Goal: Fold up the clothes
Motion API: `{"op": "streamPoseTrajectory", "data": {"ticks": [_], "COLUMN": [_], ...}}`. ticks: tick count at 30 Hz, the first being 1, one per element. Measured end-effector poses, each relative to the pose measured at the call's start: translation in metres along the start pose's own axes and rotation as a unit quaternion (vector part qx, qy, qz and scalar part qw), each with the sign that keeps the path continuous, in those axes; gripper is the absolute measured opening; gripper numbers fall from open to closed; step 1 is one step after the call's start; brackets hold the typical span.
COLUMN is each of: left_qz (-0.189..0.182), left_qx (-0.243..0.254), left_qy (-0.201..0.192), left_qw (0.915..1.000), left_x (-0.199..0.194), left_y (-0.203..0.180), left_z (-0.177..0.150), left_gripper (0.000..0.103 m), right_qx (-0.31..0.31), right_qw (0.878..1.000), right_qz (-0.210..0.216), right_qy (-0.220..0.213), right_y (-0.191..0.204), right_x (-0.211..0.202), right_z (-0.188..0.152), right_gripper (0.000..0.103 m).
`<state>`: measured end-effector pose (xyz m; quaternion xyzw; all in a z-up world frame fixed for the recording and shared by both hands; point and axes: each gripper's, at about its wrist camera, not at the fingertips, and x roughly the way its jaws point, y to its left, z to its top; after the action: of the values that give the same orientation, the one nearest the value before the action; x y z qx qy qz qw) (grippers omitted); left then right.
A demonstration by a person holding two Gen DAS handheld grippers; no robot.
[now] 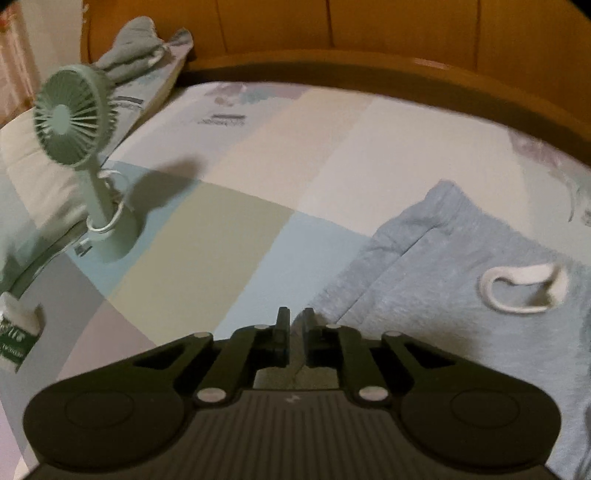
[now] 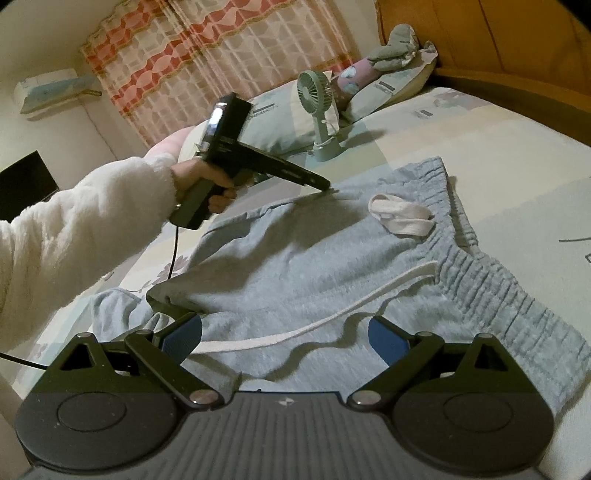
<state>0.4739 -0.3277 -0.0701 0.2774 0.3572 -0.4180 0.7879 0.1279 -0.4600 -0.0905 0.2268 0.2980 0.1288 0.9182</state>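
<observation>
Grey sweatpants [image 2: 314,266] under spread right claw [image 2: 284,334], clenched left claw [image 1: 294,321] touching their edge

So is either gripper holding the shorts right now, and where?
The left gripper pinches the grey shorts at their far side edge, lifting it. The right gripper is open, holding nothing.

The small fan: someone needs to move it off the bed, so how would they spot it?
On the patchwork bedsheet, look beside the pillows near the wooden headboard. The fan stands upright there on a round base, pale green with a caged face, the only hard object among fabrics.
</observation>
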Motion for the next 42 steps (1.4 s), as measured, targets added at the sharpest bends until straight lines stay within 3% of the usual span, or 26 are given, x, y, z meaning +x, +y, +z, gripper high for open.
{"op": "streamPoseTrajectory", "data": {"ticks": [2, 7, 11, 14, 16, 21, 28, 31, 33, 38, 42], "left_qz": [-0.013, -0.074, -0.038, -0.002, 0.013, 0.017, 0.047, 0.057, 0.065, 0.08, 0.103], "left_qx": [0.0, -0.02, -0.046, -0.092, -0.077, -0.032, -0.005, -0.006, -0.002, -0.021, -0.065], "left_qy": [-0.006, 0.049, 0.056, 0.051, 0.054, 0.046, 0.044, 0.045, 0.042, 0.022, 0.018], "left_qw": [0.9999, 0.9959, 0.9967, 0.9944, 0.9955, 0.9983, 0.9979, 0.9973, 0.997, 0.9964, 0.9924], "left_x": [-0.015, -0.014, 0.01, 0.014, 0.007, -0.05, -0.165, -0.211, -0.238, -0.288, -0.306], "left_y": [0.002, 0.001, 0.003, 0.009, 0.001, -0.017, -0.031, -0.047, -0.064, -0.105, -0.132], "left_z": [-0.007, -0.037, -0.048, -0.035, -0.03, -0.039, -0.09, -0.121, -0.143, -0.197, -0.24], "left_gripper": [0.016, 0.024, 0.025, 0.027, 0.025, 0.032, 0.05, 0.067, 0.072, 0.082, 0.082], "right_qx": [0.0, 0.001, 0.0, 0.002, 0.005, -0.001, -0.002, 0.005, -0.002, -0.042, -0.063], "right_qw": [1.0, 1.0, 1.0, 1.0, 1.0, 0.997, 0.989, 0.99, 0.99, 0.989, 0.99], "right_qz": [0.002, 0.007, 0.002, -0.012, -0.025, -0.079, -0.144, -0.138, -0.135, -0.134, -0.118], "right_qy": [-0.001, -0.002, -0.002, -0.001, -0.001, 0.007, 0.043, 0.043, 0.044, 0.042, 0.041], "right_y": [0.0, 0.001, 0.004, 0.004, 0.005, 0.013, 0.025, 0.043, 0.062, 0.118, 0.159], "right_x": [0.001, 0.003, 0.003, 0.002, 0.0, -0.007, -0.005, -0.016, -0.022, -0.031, -0.031], "right_z": [0.001, 0.002, 0.003, 0.005, 0.006, 0.003, -0.012, -0.017, -0.021, -0.026, -0.032], "right_gripper": [0.099, 0.1, 0.1, 0.1, 0.1, 0.1, 0.1, 0.1, 0.101, 0.103, 0.103]}}
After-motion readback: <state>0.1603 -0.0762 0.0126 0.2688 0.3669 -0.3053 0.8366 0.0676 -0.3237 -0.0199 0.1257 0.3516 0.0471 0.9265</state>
